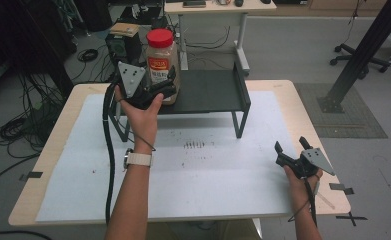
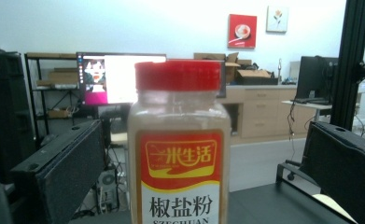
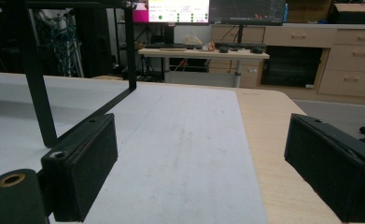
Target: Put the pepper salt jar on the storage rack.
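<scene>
While the left tongs [image 1: 164, 86] sit in the upper left of the high view with their jaws spread wide to either side of a red-capped jar of Szechuan pepper-salt powder [image 1: 162, 62], the jar stands upright at the left end of a low black shelf [image 1: 210, 92] on the worktop [image 1: 278, 107]. From the left gripper view the jar [image 2: 179, 149] fills the centre, with a clear gap showing between it and each black jaw, so nothing is clamped yet. I judge this to be either the moment before gripping or just after letting go; the pictures cannot settle which. If a grasp is meant, the next move calls for closing the jaws squarely on the jar's body below the cap, level, so that it does not tip off the shelf edge. The right tongs [image 1: 290, 150] rest at the lower right of the high view, jaws wide and holding nothing, over the white sheet [image 3: 189, 149]
</scene>
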